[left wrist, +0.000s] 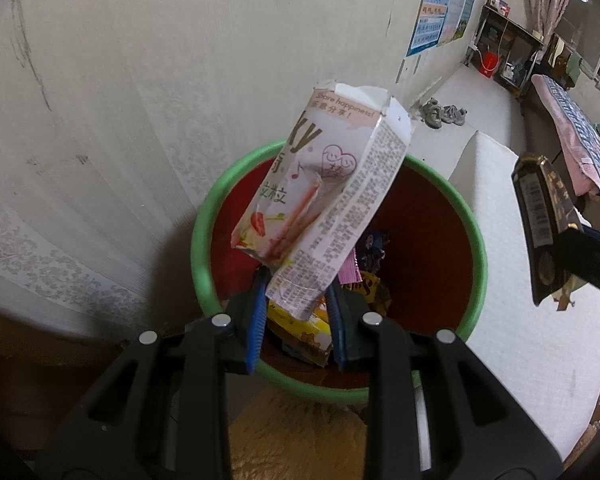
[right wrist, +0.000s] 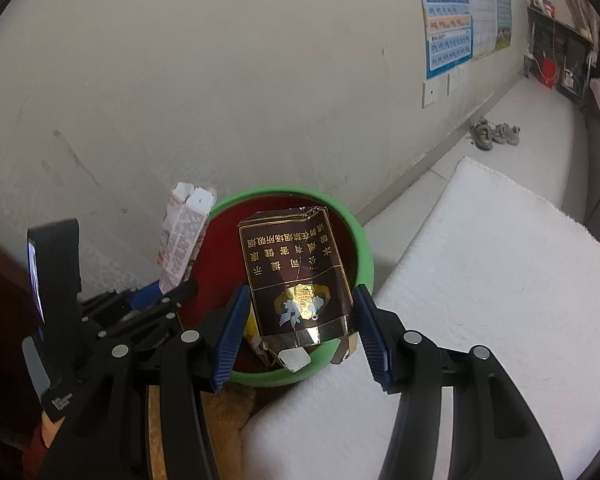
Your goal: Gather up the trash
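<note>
The bin stands close against the wall, so there is no passage behind it or on its wall side. Its mouth is open from above, though wrappers already fill the bottom. The snack box held upright by the left gripper takes up the wall-side half of the opening, the dark cigarette pack in the right gripper the other half. Beside the bin a white towel lies flat with free room above it.
</note>
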### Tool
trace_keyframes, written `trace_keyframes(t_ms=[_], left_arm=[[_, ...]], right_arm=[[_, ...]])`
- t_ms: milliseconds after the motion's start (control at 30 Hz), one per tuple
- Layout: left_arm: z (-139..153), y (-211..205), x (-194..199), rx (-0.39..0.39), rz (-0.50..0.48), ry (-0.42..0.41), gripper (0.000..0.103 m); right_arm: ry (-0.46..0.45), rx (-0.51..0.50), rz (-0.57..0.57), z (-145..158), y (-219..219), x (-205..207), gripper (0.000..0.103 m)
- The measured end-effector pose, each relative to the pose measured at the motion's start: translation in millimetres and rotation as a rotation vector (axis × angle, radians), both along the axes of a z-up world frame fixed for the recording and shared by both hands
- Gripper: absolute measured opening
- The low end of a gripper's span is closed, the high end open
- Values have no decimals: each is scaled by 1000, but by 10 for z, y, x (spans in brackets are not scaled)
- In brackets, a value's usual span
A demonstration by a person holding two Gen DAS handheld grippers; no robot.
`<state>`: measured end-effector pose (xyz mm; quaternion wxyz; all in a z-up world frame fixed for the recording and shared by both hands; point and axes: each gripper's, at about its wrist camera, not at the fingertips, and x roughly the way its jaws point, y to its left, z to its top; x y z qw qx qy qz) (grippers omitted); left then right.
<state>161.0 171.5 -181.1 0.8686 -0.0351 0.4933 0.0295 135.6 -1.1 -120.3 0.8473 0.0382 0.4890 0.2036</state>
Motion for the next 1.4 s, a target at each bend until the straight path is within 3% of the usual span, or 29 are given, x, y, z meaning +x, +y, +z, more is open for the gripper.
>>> trace_keyframes(t_ms=[500,600,733,1133,1200,1333,1400], left_arm=[[-120,67,132,-3,37,36,28],[-123,68,144,2,46,35,46],[-135,60,149,10,46,32,56],[-60,-184,30,38,1,22,71],[-7,-239,-17,41,-7,12,74],[149,-386,-163,31,-11,-21,83],[233,-466,-250,14,-6,-37,87]], right_arm=[[0,27,3,-51,72,144,54],[-2,31,7,-50,96,167,55],[-18,26,5,-39,61,129,60],[-35,9,-58,15,-384,-260,68],[-48,8,-74,58,-492,-351,72],[-89,13,-112,137,-707,-569,90],[-110,22,-138,185,-834,-681,91]])
